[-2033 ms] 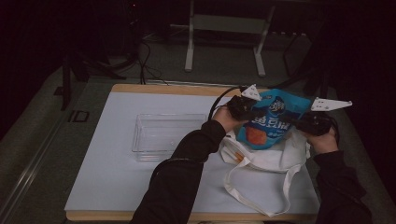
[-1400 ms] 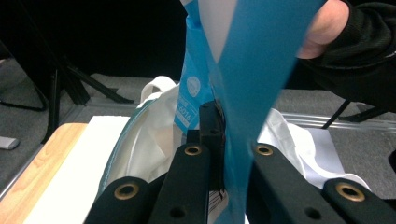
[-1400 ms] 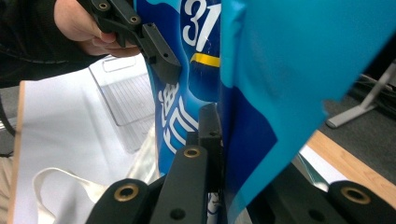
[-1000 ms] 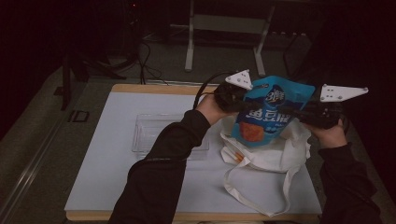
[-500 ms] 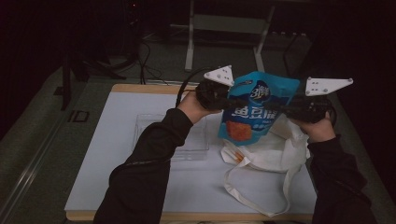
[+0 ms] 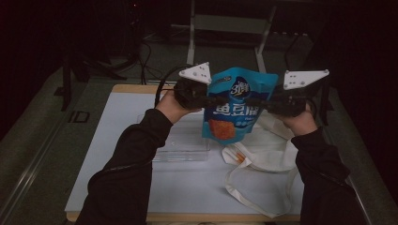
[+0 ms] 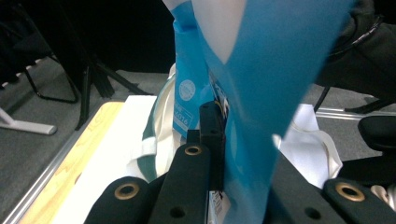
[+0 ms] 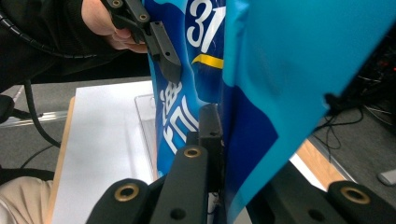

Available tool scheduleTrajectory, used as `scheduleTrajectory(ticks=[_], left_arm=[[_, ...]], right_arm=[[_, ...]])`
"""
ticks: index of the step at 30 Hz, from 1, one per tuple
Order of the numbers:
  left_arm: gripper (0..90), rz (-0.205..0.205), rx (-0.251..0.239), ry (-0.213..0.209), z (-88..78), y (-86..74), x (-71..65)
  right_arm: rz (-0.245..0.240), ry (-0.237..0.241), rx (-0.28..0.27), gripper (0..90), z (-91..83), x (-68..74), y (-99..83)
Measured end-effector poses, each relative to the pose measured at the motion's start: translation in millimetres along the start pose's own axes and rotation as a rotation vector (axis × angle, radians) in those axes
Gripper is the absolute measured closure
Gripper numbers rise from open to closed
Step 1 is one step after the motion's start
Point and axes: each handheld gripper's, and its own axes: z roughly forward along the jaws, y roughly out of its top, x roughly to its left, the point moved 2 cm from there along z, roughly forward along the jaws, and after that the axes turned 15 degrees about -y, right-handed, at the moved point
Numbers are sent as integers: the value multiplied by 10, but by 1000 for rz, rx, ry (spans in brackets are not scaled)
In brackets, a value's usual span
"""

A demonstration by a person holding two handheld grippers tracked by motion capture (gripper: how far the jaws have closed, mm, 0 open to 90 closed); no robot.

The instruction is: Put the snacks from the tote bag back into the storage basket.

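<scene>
Raised since the earlier frames: one blue snack pouch [image 6: 237, 108], formerly low against the cloth bag at the table's right, now carried higher and leftward, hanging upright in the air between the two hands. Left gripper [image 6: 207, 99]: jaws clamped on the pouch's left edge, the blue film pinched between them in the left gripper view [image 7: 261, 140]. Right gripper [image 6: 265, 101]: jaws clamped likewise on the pouch's right edge, film seen between them in the right gripper view [image 8: 252, 140], where the left gripper [image 8: 163, 51] shows farther off, gripping the opposite side. Beneath and around: one white table [image 6: 117, 154]; one clear plastic tray [image 6: 180, 143] lying flat, its right end partly hidden behind the pouch's lower edge in the high view; one white cloth tote bag [image 6: 267, 150], slumped at the table's right with its long handles [image 6: 248, 192] looped toward the near edge, its top partly covered by the hanging pouch and the right forearm. Beyond the table: metal stand legs [image 6: 225, 42] and loose cables on a dark floor.
</scene>
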Motion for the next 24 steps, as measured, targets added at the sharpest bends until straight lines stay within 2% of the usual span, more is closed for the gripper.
scheduleTrajectory(ticks=[7, 24], left_arm=[[900, -5, 7, 32, -229, -85, -51], [900, -58, 36, 100, -771, -342, -175]], right_arm=[[-19, 27, 3, 889, 196, 87, 134], [-50, 105, 4, 890, 740, 327, 401]])
